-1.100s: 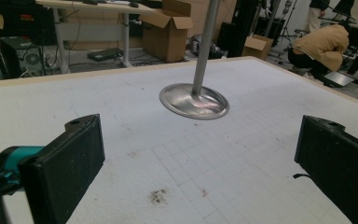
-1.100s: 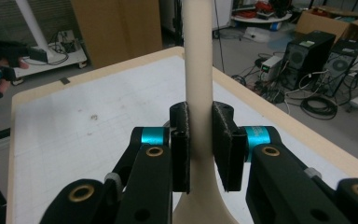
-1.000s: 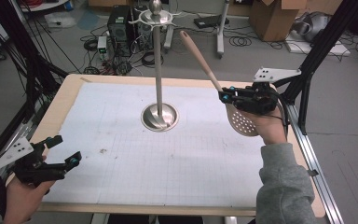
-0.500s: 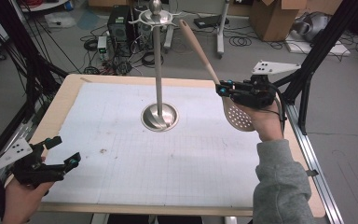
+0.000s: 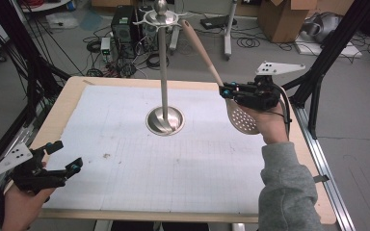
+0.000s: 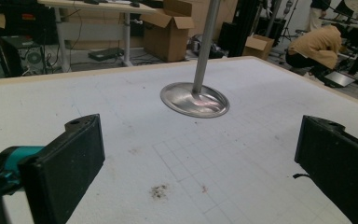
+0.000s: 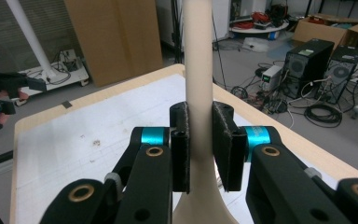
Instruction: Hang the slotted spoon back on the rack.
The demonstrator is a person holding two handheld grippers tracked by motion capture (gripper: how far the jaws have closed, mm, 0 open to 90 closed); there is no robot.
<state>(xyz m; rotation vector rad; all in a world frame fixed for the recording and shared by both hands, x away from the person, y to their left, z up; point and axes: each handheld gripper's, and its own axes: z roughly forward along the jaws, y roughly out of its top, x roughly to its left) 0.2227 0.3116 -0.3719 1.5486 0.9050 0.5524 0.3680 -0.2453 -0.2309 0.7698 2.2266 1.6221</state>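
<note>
Since the earlier frames the right tongs (image 5: 227, 91) have carried the slotted spoon (image 5: 243, 118) a little toward the stand (image 5: 163, 62), tipping its handle closer to the hooked crown. These tongs pinch the pale handle just above the perforated bowl. The handle's long axis slants up and away toward the stand's top, its tip just beside a hook. The left tongs (image 5: 65, 156) hover spread and empty over the counter (image 5: 125, 159), well apart, so the right hand is nearer.
</note>
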